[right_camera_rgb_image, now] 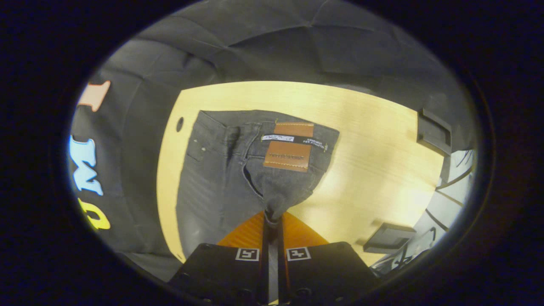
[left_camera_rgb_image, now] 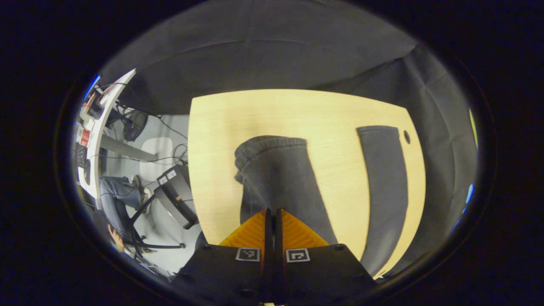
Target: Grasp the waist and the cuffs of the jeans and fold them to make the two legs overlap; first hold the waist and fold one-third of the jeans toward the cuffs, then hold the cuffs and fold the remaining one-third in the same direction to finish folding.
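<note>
Dark grey jeans lie on a pale wooden table point(left_camera_rgb_image: 212, 140). In the left gripper view one leg point(left_camera_rgb_image: 276, 174) rises from the table to my left gripper point(left_camera_rgb_image: 273, 211), which is shut on its fabric; its cuff point(left_camera_rgb_image: 272, 142) points away from me. The other leg point(left_camera_rgb_image: 382, 178) lies flat to the right. In the right gripper view the waist point(right_camera_rgb_image: 238, 140), with a brown leather patch point(right_camera_rgb_image: 289, 148), is pulled up into a peak. My right gripper point(right_camera_rgb_image: 272, 219) is shut on that peak of cloth.
A small round hole point(left_camera_rgb_image: 406, 137) marks the table near the flat leg. Left of the table are a floor, a black chair point(left_camera_rgb_image: 174, 195), a white desk point(left_camera_rgb_image: 100, 123) and a seated person's legs point(left_camera_rgb_image: 119, 195). Black fittings point(right_camera_rgb_image: 433, 129) sit at the table's right edge.
</note>
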